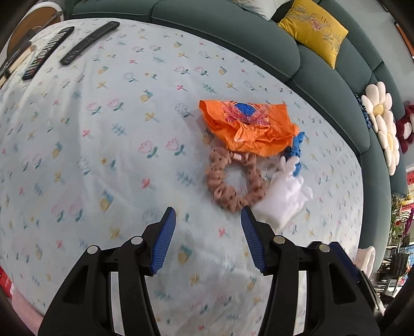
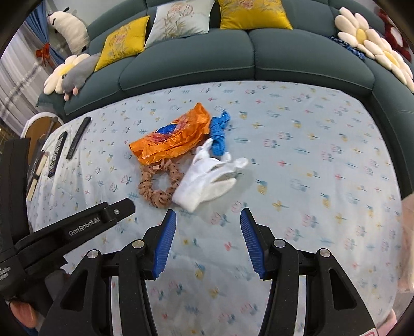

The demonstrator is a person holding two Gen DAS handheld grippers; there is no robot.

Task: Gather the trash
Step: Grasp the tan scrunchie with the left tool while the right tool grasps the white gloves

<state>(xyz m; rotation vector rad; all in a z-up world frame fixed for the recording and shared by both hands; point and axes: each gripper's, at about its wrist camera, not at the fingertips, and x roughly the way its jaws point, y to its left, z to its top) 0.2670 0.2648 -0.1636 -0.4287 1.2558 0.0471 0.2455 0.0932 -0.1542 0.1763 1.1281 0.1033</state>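
Note:
A small heap lies on the flower-print tablecloth (image 1: 103,155): a crumpled orange plastic wrapper (image 1: 245,126) (image 2: 170,139), a brown dotted scrunchie (image 1: 233,181) (image 2: 160,186), a white glove (image 1: 282,199) (image 2: 207,178) and a blue crumpled piece (image 1: 297,147) (image 2: 218,134). My left gripper (image 1: 208,214) hovers open just in front of the scrunchie, its right fingertip close to the glove's cuff. My right gripper (image 2: 207,214) is open too, in front of the glove, nothing between its pads. The left gripper's black body (image 2: 98,222) shows at the right wrist view's lower left.
Two black remotes (image 1: 89,42) (image 1: 47,51) lie at the table's far left. A dark green sofa (image 2: 233,59) with yellow cushions (image 2: 254,11) and flower pillows (image 1: 383,124) curves round the far side. A pale translucent thing (image 2: 408,245) sits at the right edge.

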